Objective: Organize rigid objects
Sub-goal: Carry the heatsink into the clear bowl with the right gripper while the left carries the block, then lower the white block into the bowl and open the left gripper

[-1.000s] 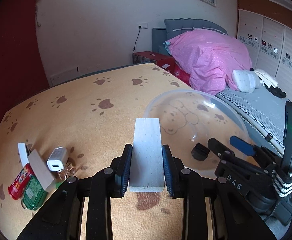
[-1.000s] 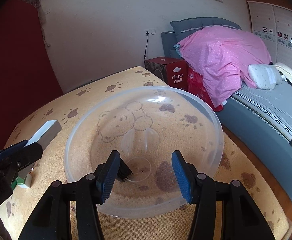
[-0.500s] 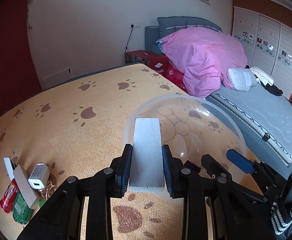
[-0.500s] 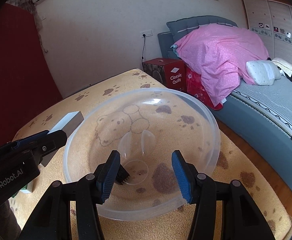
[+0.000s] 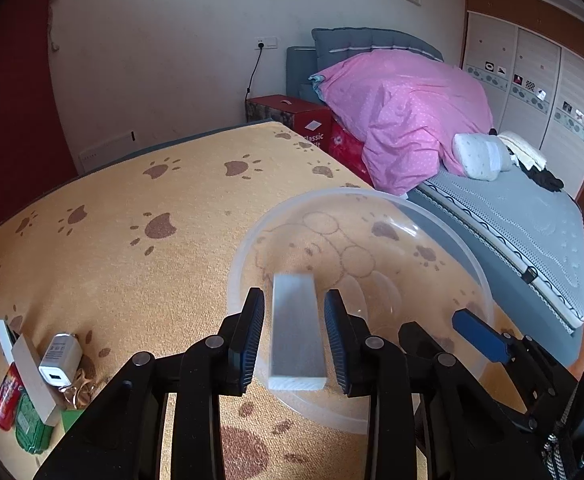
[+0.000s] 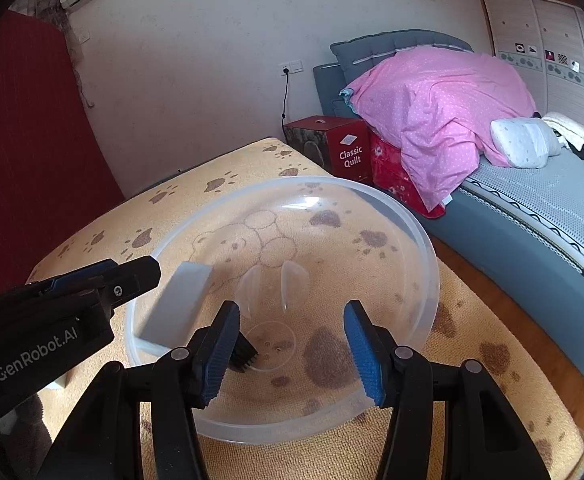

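Your left gripper (image 5: 293, 340) sits over the near-left rim of the clear bowl (image 6: 419, 232); its jaws are opening, and gaps show on both sides of the white block (image 5: 296, 336) between them. Your right gripper (image 6: 292, 350) stands moderately open over the bowl's near edge, holding nothing. Only the right view shows the small black piece (image 6: 244, 354) inside the bowl. Only the left view shows the charger (image 5: 60, 360) at the worktop's (image 5: 132, 208) left edge. The far worktop is open.

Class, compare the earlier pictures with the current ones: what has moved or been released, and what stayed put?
The left gripper carried the white block over the clear bowl; its jaws are opening and the block is dropping free. The right gripper, bowl and black clip stayed put.
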The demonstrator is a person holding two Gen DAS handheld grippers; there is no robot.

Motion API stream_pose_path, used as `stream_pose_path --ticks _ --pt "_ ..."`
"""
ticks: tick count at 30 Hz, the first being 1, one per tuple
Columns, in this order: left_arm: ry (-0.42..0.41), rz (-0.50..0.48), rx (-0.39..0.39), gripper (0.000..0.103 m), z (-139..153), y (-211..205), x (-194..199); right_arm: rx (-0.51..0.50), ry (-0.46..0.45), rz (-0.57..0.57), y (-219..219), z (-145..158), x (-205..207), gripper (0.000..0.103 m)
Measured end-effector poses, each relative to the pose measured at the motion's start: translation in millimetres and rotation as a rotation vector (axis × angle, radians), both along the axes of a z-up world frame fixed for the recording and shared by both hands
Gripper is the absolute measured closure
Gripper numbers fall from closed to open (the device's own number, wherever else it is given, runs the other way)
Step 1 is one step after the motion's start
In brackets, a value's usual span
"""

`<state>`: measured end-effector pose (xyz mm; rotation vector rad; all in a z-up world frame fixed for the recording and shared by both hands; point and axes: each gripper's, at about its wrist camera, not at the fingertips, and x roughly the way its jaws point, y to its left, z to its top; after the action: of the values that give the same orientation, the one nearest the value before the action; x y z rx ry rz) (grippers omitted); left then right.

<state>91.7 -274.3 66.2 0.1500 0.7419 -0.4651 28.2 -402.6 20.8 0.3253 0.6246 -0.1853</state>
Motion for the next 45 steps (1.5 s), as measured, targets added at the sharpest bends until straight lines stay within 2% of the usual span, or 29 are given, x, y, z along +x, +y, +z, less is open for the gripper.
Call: stream_pose_path --ticks 2,3,7,19,23,31,45 --pt "0.001 0.013 -0.009 0.043 0 2 0 0.000 0.001 0.000 0 0 0 0.044" --pt "-0.004 0.022 -0.013 0.041 0 4 0 0.000 0.001 0.000 0 0 0 0.044" --pt "-0.001 0.031 -0.019 0.041 0 8 -1 0.000 0.001 0.001 1 0 0 0.044" --pt "-0.027 0.066 0.034 0.037 -3 13 -7 0.003 -0.001 0.010 1 0 -1 0.040" --pt "-0.052 0.084 0.052 0.032 -3 15 -10 0.009 -0.005 0.021 2 1 -2 0.037" --pt "-0.078 0.113 0.056 0.031 1 27 -15 0.007 -0.003 0.023 3 1 -1 0.036" --pt "-0.067 0.149 0.054 0.031 -2 48 -22 -0.006 0.004 0.026 5 1 -1 0.034"
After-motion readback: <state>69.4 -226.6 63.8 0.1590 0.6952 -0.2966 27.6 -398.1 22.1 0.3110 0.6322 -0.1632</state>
